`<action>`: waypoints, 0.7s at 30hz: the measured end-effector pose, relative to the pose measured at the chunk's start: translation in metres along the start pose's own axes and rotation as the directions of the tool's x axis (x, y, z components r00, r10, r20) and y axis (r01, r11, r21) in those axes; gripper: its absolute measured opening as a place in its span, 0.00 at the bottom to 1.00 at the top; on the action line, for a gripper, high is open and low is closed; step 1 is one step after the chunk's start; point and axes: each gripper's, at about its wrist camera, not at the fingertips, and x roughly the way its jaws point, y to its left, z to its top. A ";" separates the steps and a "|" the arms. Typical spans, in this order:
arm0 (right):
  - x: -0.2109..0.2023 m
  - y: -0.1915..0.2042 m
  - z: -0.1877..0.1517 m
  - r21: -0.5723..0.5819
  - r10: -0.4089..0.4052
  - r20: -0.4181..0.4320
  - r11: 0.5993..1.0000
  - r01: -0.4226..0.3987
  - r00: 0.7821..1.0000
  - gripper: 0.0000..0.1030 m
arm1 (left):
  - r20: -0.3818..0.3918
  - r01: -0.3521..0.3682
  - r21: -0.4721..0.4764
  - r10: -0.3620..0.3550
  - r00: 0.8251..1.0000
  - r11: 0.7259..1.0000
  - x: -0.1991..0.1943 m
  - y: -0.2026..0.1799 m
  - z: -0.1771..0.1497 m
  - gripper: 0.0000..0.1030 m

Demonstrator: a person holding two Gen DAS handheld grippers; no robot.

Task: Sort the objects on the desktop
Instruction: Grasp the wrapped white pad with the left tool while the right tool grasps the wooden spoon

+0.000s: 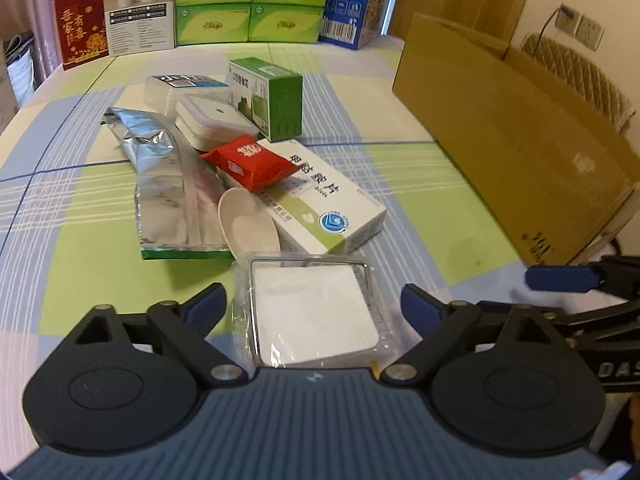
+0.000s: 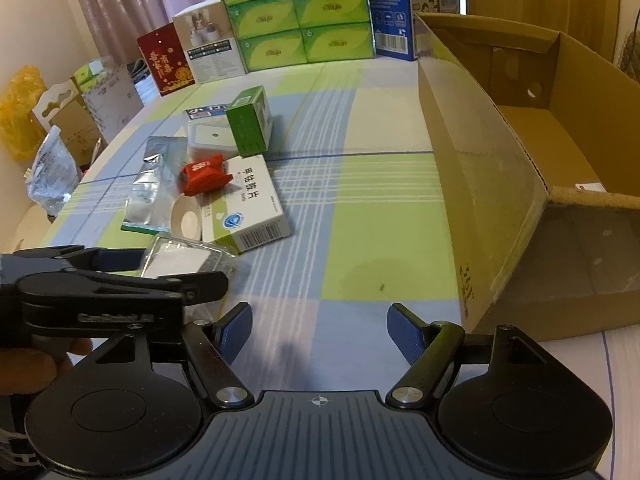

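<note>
1. Leftmost, I read the pile as unsorted stock: a silver foil pouch (image 1: 168, 184) lies flat on the tabletop (image 1: 400, 208), with a white spoon (image 1: 248, 224) resting against its right edge.
2. Behind them a white lidded container (image 1: 212, 124) and a green carton (image 1: 272, 98) stand together, and a red sachet (image 1: 252, 162) sits on top of a white medicine box (image 1: 320, 204). Everything is heaped in one cluster, probably dumped there to be picked apart one by one.
3. Nearest me is the clear-wrapped white square pack (image 1: 312, 312), lying flat at the front of the heap. My left gripper (image 1: 312, 308) is spread wide with a blue pad on either side of it. From this view I cannot tell whether the pads touch the wrapper; nothing is clamped yet. I judge this to be the line-up for a grasp.
4. Further right, my right gripper (image 2: 320, 328) hangs released over bare cloth and grips nothing.
5. Rightmost, the cardboard box (image 2: 480, 184) stands open beside the pile, well apart from it. I take it to be the drop-off bin, set within easy reach.
</note>
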 end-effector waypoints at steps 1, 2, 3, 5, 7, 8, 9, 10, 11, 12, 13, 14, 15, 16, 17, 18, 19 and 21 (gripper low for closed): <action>0.001 0.000 0.000 0.002 -0.002 -0.001 1.000 0.002 1.000 0.71 | -0.002 -0.006 0.008 0.006 1.000 1.000 0.003 0.000 -0.001 0.79; 0.001 0.000 0.000 0.003 -0.004 -0.002 1.000 0.004 1.000 0.71 | -0.003 -0.005 0.010 0.005 1.000 1.000 0.004 0.000 -0.001 0.76; 0.002 -0.001 0.000 0.003 -0.007 -0.003 1.000 0.007 1.000 0.71 | -0.001 -0.006 0.010 0.006 1.000 1.000 0.005 0.001 -0.002 0.75; 0.002 -0.001 0.000 0.002 -0.011 -0.002 1.000 0.011 1.000 0.71 | 0.007 -0.010 0.021 0.010 1.000 1.000 0.004 0.001 -0.004 0.70; 0.002 0.000 0.000 -0.001 -0.009 0.000 1.000 0.009 1.000 0.71 | 0.010 -0.013 0.025 0.013 1.000 1.000 -0.001 0.003 -0.006 0.65; 0.002 0.001 0.000 -0.004 -0.007 0.002 1.000 0.007 1.000 0.71 | 0.012 -0.014 0.025 0.014 1.000 1.000 -0.004 0.004 -0.007 0.64; 0.002 0.003 0.000 -0.008 -0.001 0.005 1.000 0.001 1.000 0.71 | 0.010 -0.021 0.021 0.021 1.000 1.000 -0.009 0.007 -0.008 0.64; 0.003 0.006 0.001 -0.015 0.006 0.008 1.000 -0.006 1.000 0.71 | 0.007 -0.032 0.016 0.032 0.999 0.999 -0.014 0.010 -0.009 0.63; 0.003 0.009 0.001 -0.023 0.016 0.011 1.000 -0.015 1.000 0.71 | 0.010 -0.041 0.012 0.041 0.999 0.999 -0.020 0.015 -0.011 0.63; 0.003 0.012 0.002 -0.035 0.027 0.014 0.999 -0.027 1.000 0.71 | 0.013 -0.053 0.006 0.053 0.999 0.999 -0.027 0.021 -0.013 0.63; 0.004 0.016 0.002 -0.047 0.039 0.015 0.998 -0.038 0.999 0.71 | 0.013 -0.068 0.000 0.068 0.998 0.998 -0.032 0.026 -0.014 0.63; 0.005 0.020 0.003 -0.056 0.051 0.017 0.997 -0.050 0.999 0.71 | 0.016 -0.086 -0.009 0.087 0.996 0.996 -0.038 0.033 -0.016 0.63; 0.007 0.025 0.003 -0.066 0.065 0.018 0.996 -0.064 0.998 0.71 | 0.022 -0.100 -0.021 0.100 0.995 0.995 -0.043 0.040 -0.017 0.63; 0.008 0.030 0.004 -0.074 0.080 0.019 0.994 -0.079 0.997 0.70 | 0.024 -0.111 -0.035 0.112 0.993 0.993 -0.048 0.047 -0.017 0.63; 0.010 0.036 0.005 -0.082 0.095 0.021 0.992 -0.093 0.995 0.70 | 0.028 -0.123 -0.047 0.124 0.992 0.991 -0.052 0.054 -0.017 0.63; 0.013 0.042 0.006 -0.092 0.111 0.024 0.990 -0.109 0.994 0.70 | 0.033 -0.136 -0.061 0.138 0.990 0.989 -0.056 0.060 -0.017 0.63; 0.016 0.049 0.007 -0.101 0.122 0.025 0.988 -0.119 0.992 0.69 | 0.036 -0.149 -0.076 0.152 0.988 0.986 -0.060 0.067 -0.017 0.63; 0.024 0.062 0.008 -0.122 0.140 0.019 0.983 -0.137 0.990 0.65 | 0.042 -0.167 -0.101 0.172 0.984 0.981 -0.066 0.079 -0.016 0.63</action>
